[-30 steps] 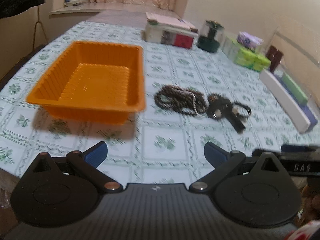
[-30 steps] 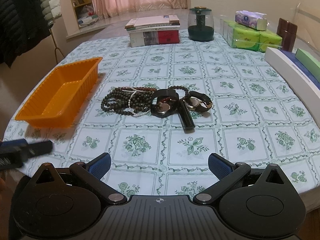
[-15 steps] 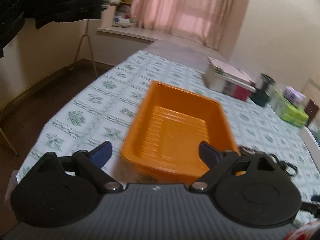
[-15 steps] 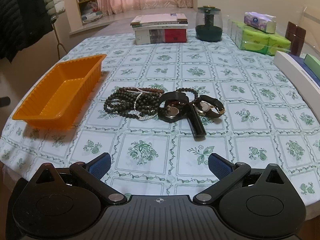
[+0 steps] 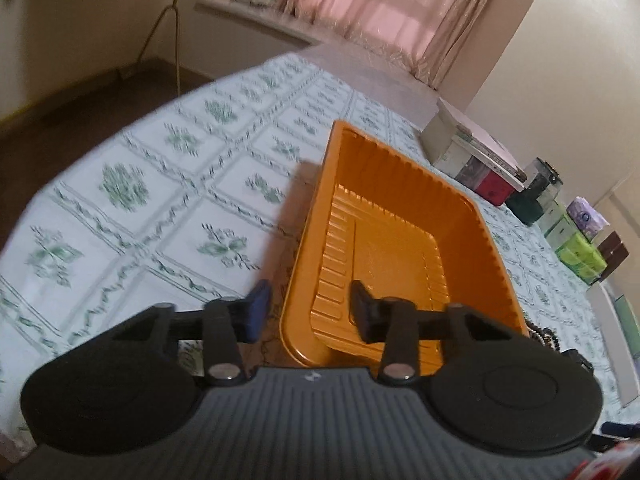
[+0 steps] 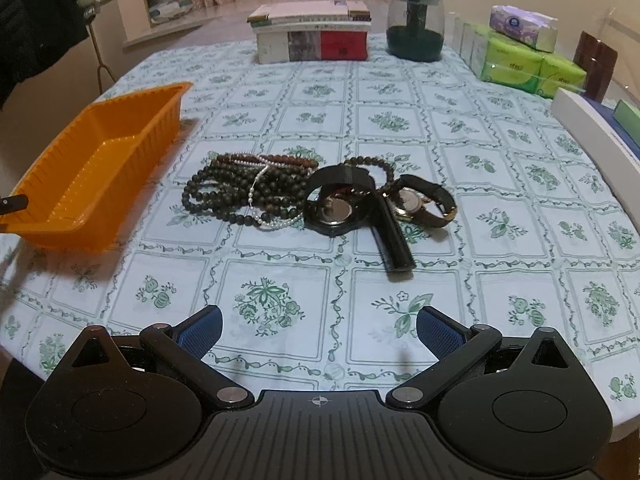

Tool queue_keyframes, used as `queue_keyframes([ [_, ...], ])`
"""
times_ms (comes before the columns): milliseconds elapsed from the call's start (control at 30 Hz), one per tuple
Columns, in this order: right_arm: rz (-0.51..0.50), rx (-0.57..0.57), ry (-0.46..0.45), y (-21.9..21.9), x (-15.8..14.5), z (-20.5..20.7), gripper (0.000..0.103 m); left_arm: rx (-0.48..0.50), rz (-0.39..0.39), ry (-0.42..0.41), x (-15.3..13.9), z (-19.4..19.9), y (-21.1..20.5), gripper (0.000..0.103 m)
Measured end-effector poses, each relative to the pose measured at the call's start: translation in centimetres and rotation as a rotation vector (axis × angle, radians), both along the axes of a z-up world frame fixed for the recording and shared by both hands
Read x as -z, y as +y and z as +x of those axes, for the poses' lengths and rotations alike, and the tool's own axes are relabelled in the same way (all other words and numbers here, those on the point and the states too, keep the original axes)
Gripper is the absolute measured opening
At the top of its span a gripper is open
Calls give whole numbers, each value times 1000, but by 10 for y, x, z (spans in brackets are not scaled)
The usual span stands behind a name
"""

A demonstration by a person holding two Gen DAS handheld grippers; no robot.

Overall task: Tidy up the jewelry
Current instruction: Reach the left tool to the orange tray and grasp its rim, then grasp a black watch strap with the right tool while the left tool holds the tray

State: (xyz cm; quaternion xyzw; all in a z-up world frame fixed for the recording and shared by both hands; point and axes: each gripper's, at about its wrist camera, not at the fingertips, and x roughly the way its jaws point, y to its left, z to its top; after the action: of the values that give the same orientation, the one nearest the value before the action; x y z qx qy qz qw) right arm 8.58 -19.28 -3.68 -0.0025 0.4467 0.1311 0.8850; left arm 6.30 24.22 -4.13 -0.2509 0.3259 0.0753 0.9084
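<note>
Jaws closing, the left gripper (image 5: 306,306) straddles the near left wall of the orange tray (image 5: 404,216), one finger outside, one inside; contact is unclear. In the right wrist view, the right gripper (image 6: 319,330) gapes wide over tablecloth (image 6: 400,120); beads (image 6: 240,188) and watches (image 6: 360,204) lie at twelve o'clock, tray at ten.

— What is seen on the tablecloth (image 6: 400,128)?

— Dark bead strings (image 6: 240,188) are piled at the centre, touching a black watch (image 6: 340,208) and a brown-strapped watch (image 6: 420,202). An orange tray (image 6: 132,140) is placed to the left.

— And the right gripper (image 6: 319,330)?

— Its jaws are held wide apart above the cloth; nothing is gripped between them.
</note>
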Motion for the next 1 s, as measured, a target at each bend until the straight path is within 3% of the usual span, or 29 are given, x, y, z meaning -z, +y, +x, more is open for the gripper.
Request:
queue_keyframes([
  [233, -5, -22, 18, 13, 9, 8, 103, 23, 5, 32, 4, 8, -5, 14],
  [433, 8, -24, 16, 17, 10, 12, 103, 49, 85, 75, -8, 11, -15, 7],
  [467, 12, -22, 15, 17, 10, 13, 103, 63, 117, 75, -12, 11, -20, 4],
  [800, 44, 45, -7, -7, 17, 12, 102, 186, 404, 84, -50, 23, -67, 4],
  [1000, 56, 102, -42, -29, 19, 20, 102, 308, 588, 165, -65, 42, -94, 3],
])
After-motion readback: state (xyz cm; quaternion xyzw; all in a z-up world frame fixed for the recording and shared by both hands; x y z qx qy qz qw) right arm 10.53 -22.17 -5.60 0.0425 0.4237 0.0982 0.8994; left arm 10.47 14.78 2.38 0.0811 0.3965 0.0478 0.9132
